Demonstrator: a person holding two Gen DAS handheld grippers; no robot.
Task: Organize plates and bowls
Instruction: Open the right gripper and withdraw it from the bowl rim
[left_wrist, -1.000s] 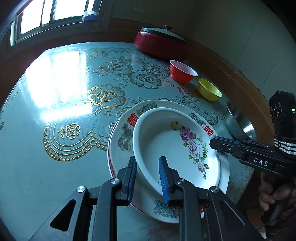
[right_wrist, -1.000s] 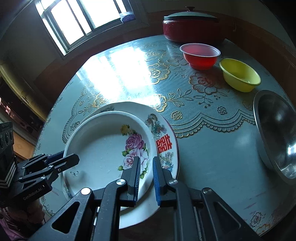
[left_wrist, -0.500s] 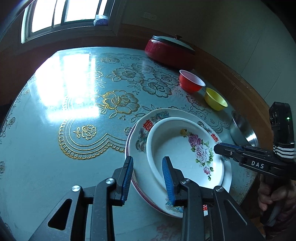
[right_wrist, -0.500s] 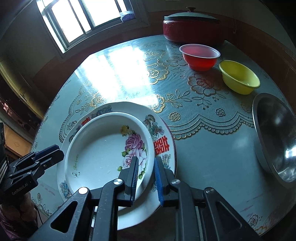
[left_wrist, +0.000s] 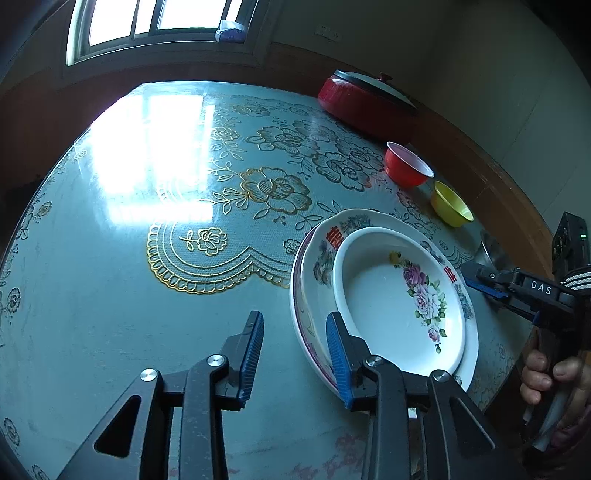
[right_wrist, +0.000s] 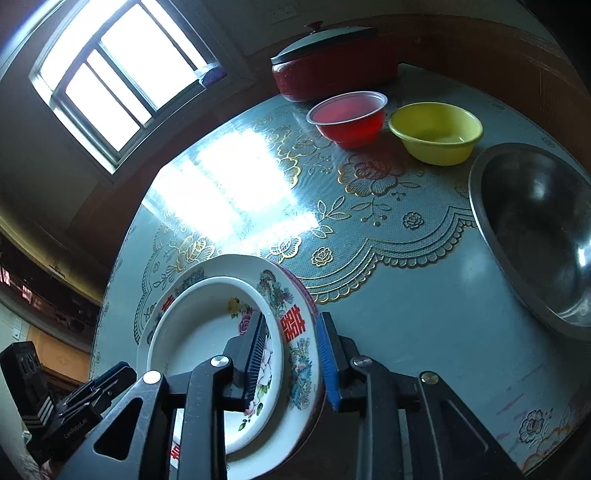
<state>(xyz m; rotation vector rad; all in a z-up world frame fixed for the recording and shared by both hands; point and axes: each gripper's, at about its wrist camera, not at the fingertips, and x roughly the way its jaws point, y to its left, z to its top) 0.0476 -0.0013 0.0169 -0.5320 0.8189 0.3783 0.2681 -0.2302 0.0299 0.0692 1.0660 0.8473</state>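
Note:
A white deep dish with a rose print (left_wrist: 388, 306) (right_wrist: 199, 325) sits nested in a larger flowered plate with red characters (left_wrist: 354, 221) (right_wrist: 229, 264) on the table. My left gripper (left_wrist: 295, 358) is at the stack's near left edge. Its jaws are opening, with the big plate's rim between them and neither pad pressing. My right gripper (right_wrist: 290, 358) straddles both rims on the opposite side. Its jaws are also opening, one finger inside the white dish and the other outside the big plate. Each view also shows the other gripper, the right one (left_wrist: 495, 291) and the left one (right_wrist: 110, 376).
A red bowl (right_wrist: 347, 114), a yellow bowl (right_wrist: 436, 133) and a large steel bowl (right_wrist: 535, 229) stand to the right of the stack. A lidded red pot (right_wrist: 332, 62) is at the back edge. The flowered tablecloth (left_wrist: 147, 295) stretches left. A hand (left_wrist: 543, 373) holds the right gripper.
Both grippers' jaws have widened and come off the white dish's rim. The left gripper slid left toward the stack's outer edge. The right gripper rolled. The dishes stayed put.

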